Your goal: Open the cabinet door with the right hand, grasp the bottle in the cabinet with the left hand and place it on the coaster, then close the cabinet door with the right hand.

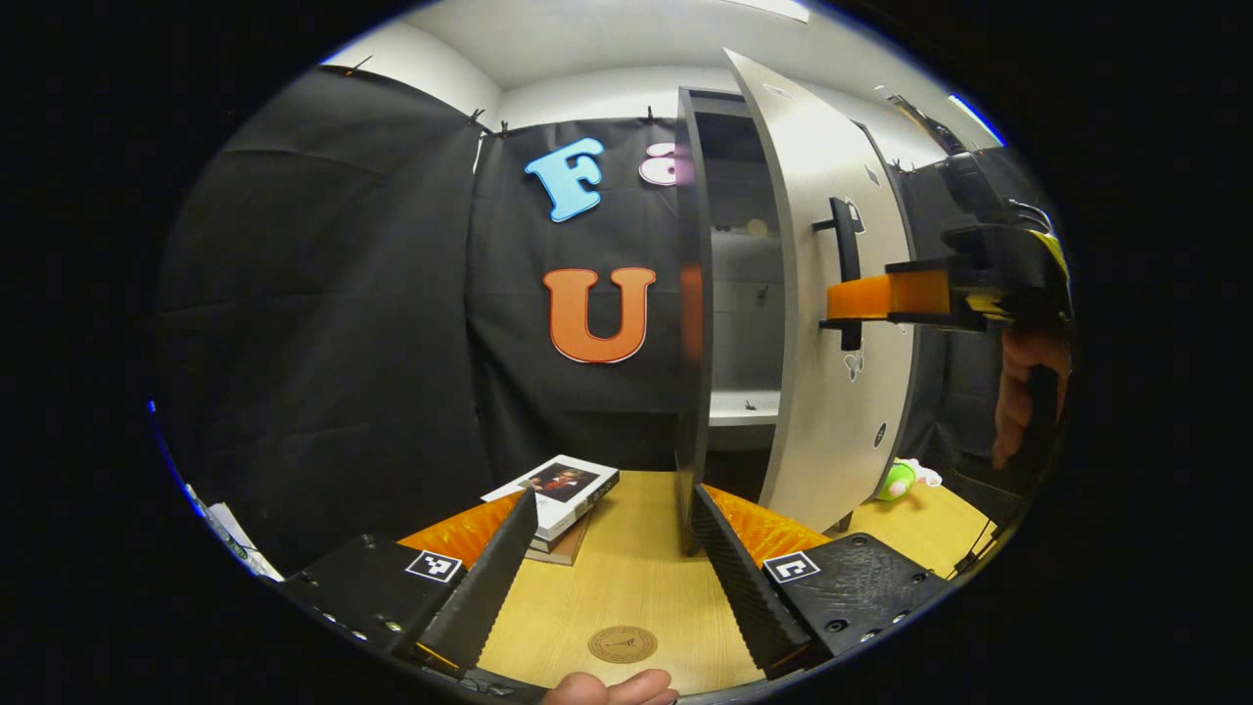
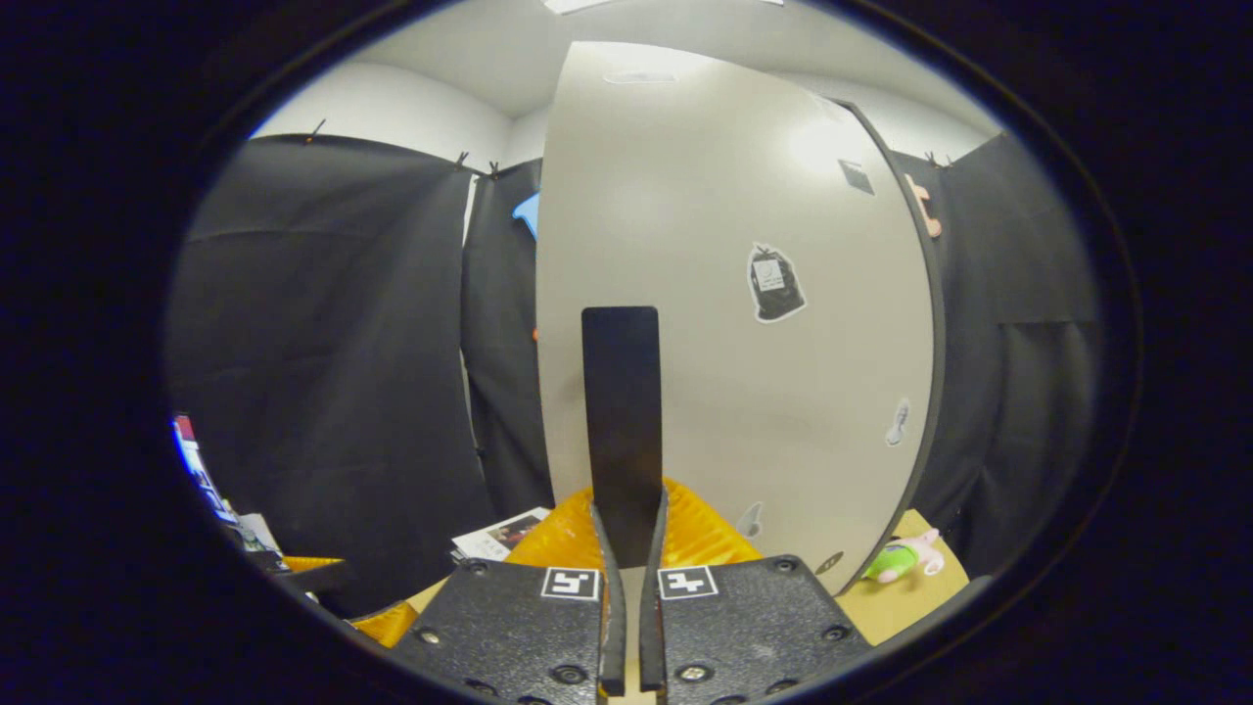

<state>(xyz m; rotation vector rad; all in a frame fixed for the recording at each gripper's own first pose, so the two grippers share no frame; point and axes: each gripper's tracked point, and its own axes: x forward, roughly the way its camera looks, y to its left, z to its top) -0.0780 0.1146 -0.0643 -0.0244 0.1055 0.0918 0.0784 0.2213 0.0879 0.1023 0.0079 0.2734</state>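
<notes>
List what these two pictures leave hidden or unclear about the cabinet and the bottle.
- Bottle: in the left gripper view the door and the cabinet side wall leave a narrow gap; no bottle can be made out there.
- Cabinet inside: in the right gripper view the door covers it.
- Coaster: its mark is too small to read.
- Toy: partly cut off by the door edge.
- Right gripper: shut on the handle, hiding the handle's lower end.
</notes>
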